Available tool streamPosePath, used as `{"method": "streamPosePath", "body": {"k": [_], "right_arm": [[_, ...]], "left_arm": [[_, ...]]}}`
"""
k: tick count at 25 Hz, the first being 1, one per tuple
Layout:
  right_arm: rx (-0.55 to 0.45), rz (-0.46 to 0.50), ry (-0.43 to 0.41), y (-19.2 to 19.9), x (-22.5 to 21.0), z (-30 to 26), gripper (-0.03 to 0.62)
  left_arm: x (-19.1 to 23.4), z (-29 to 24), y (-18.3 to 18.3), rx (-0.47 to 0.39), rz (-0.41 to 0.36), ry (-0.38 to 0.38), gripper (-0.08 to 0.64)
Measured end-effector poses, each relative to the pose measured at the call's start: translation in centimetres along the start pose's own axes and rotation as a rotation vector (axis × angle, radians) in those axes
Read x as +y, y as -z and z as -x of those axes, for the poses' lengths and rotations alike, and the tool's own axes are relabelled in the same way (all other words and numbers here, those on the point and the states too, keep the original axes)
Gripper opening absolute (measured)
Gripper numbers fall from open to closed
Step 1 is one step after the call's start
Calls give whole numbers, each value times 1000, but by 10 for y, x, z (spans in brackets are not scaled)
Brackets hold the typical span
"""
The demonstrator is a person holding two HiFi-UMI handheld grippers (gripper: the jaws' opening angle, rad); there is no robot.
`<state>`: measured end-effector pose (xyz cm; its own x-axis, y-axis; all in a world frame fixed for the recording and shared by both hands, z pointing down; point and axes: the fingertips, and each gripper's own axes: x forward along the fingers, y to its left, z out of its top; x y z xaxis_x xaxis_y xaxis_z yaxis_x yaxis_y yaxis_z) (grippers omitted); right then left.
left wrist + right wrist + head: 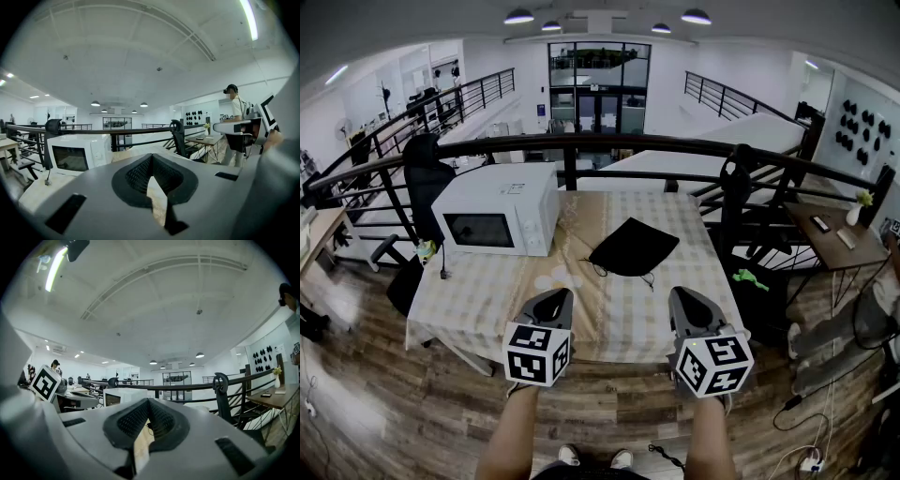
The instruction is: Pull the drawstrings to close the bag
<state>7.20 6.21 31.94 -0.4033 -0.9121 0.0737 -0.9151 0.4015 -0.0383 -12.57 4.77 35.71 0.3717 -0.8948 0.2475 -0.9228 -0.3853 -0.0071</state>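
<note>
A black drawstring bag [633, 247] lies flat on the checked tablecloth [609, 309] in the head view, its thin cords trailing off its near corners. My left gripper [553, 298] hovers over the table's near edge, well short of the bag and to its left, shut with nothing in it. My right gripper [687, 297] hangs level with it on the right, also shut and empty. In the right gripper view a sliver of the bag [154, 426] shows between the closed jaws of that gripper [149, 404]. The left gripper [152, 159] points over the table towards the railing.
A white microwave [499, 210] stands on the table's left, also the microwave [75, 152] in the left gripper view. A black railing [609, 142] runs behind the table. A side table [830, 234] with a vase stands at right. A person [236, 117] stands beside it.
</note>
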Motion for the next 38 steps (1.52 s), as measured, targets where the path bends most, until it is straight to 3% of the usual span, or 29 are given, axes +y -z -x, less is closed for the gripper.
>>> {"method": "streamPosePath", "body": {"k": [20, 23, 25, 38], "right_arm": [[36, 45, -119, 17, -43, -15, 25], [37, 44, -120, 20, -49, -22, 33], [41, 41, -120, 22, -52, -28, 75], [61, 38, -79, 33, -68, -89, 87]], "left_arm": [[-36, -46, 10, 20, 51, -82, 28], [-35, -55, 11, 17, 49, -84, 28], [-34, -61, 12, 20, 48, -84, 31], [5, -118, 16, 43, 71, -46, 85]]}}
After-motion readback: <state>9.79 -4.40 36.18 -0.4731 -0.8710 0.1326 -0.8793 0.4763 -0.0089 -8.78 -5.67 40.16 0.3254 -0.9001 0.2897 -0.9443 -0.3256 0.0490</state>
